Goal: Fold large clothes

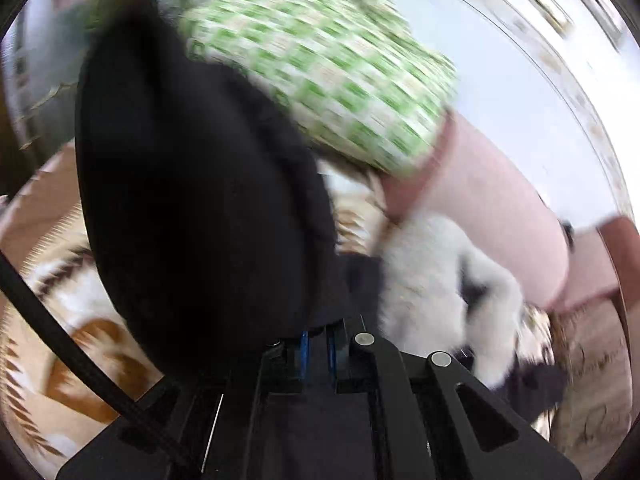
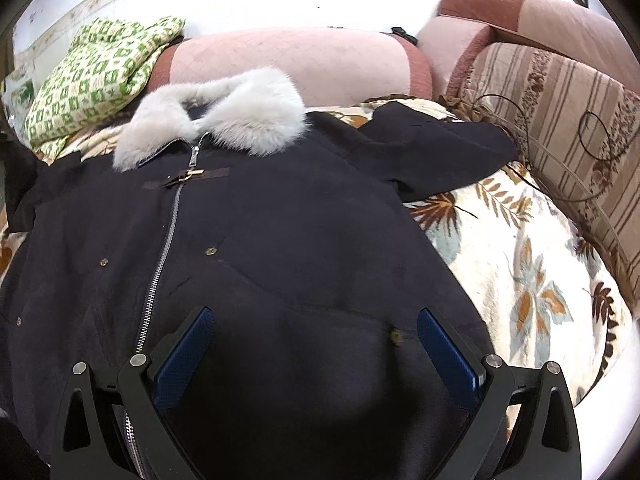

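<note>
We see the dark coat (image 2: pixel 248 240) spread lengthwise ahead of our right gripper (image 2: pixel 316 344), whose jaws stand released above its body. Our left gripper (image 1: pixel 316 340) is clenched on the coat's sleeve (image 1: pixel 192 200), lifted directly ahead, nearer that side's fold.

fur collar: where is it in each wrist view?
Left wrist: fur collar lower right of centre, blurred, just right of the black coat fold.
Right wrist: collar upper left of centre, at the zip's top.
Shared landmark: green checked cloth, up-left of the collar in both.
</note>
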